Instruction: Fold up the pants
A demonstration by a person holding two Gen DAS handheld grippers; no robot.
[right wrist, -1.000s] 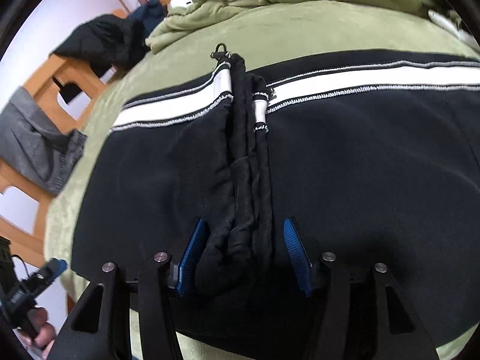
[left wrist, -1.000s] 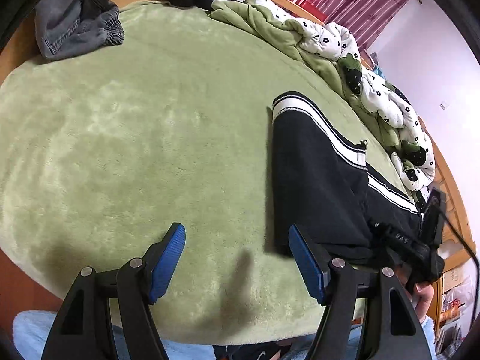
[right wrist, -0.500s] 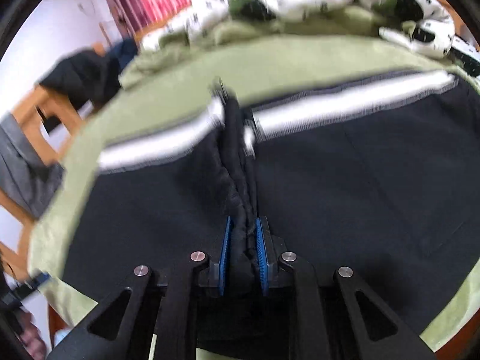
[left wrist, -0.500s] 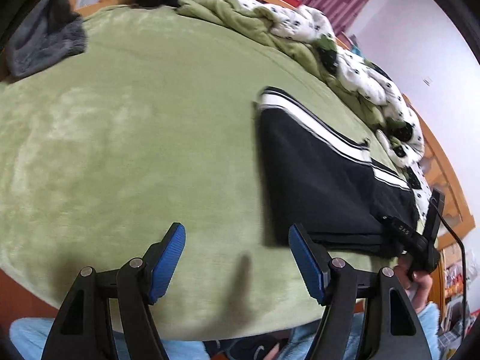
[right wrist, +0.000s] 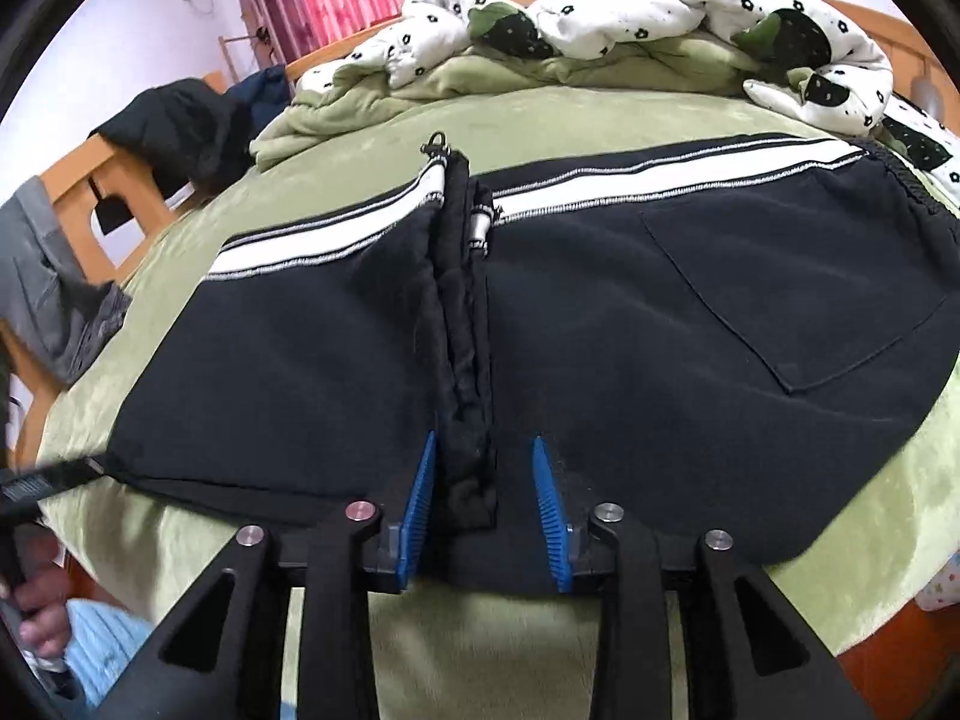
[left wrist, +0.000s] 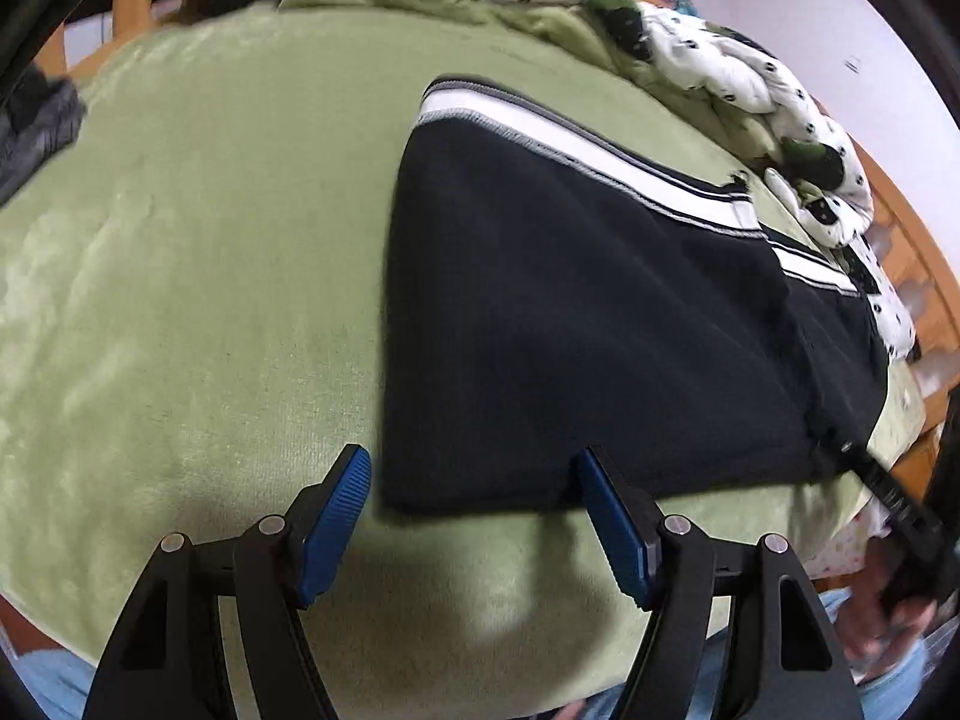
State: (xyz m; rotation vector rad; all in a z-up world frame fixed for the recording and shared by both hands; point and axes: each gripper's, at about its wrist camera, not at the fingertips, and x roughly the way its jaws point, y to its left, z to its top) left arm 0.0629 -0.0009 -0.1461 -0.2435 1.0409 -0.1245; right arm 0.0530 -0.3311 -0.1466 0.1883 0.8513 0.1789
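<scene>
In the right wrist view, nearest the lens at 6 o'clock, the right gripper is seen with its blue fingers parting; the bunched black ridge of fabric stands between them, and the pads are not seen pressing on it, so the grip is judged to be letting go. The pants are laid flat on the green blanket of the bed, folded over so that the ridge runs from 6 toward 12 o'clock across the middle, with the white side stripe along the far edge and a back pocket at 3 o'clock. In the left wrist view the left gripper is held with its fingers spread wide and nothing between them, just short of the near left corner of the pants, which lies at 12 o'clock from the tips. For the step to be done well, the ridge should be released fully before the right gripper is drawn back, so that no cloth is dragged; the left corner should then be pinched through all layers, and the stripe edges kept aligned as the next fold is carried over. Farther off, a rumpled flower-print quilt is heaped at 12 o'clock, and dark clothes are draped over the wooden bed frame at 10 o'clock.
</scene>
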